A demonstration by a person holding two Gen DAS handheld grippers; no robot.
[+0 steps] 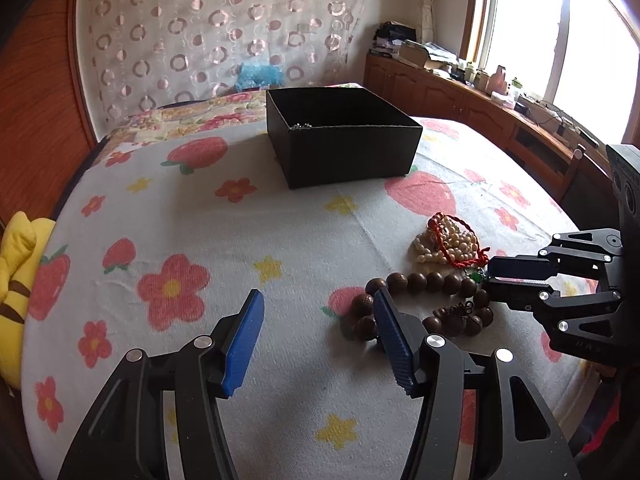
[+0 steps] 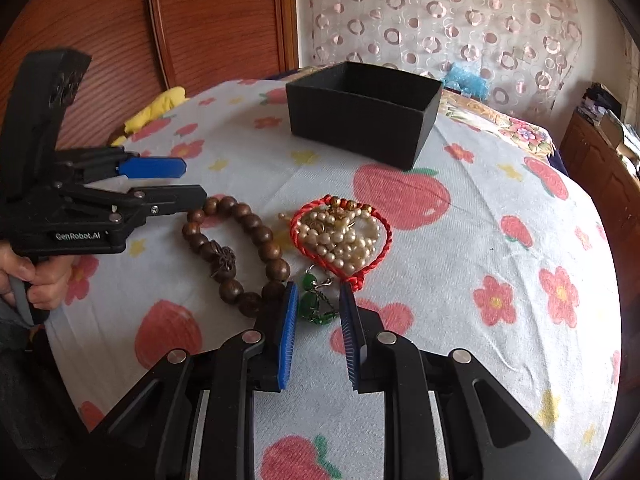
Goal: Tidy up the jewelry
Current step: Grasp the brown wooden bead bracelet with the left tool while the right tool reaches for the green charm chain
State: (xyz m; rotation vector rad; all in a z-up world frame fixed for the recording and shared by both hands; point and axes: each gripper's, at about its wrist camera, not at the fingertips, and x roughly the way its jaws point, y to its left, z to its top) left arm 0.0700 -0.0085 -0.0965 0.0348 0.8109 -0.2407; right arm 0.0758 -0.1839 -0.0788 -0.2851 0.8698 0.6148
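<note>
Left gripper (image 1: 318, 312) jaws spread beside wooden bracelet (image 2: 240, 248); right gripper (image 2: 318, 300) jaws straddle green pendant (image 2: 314, 300) (not pinching).

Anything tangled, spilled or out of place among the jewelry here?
Yes: the pearl strand lies bunched inside the red cord bracelet, with the green pendant against them. The wooden bead bracelet lies loose beside them, outside the black box.

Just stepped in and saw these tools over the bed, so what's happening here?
A person holds a gripper in each hand over jewelry piled on a flowered bedsheet. The right gripper is open with a green pendant between its fingers, not clamped. The left gripper is open at the edge of a brown wooden bead bracelet. A pearl strand inside a red cord lies untouched. The black box sits behind.
</note>
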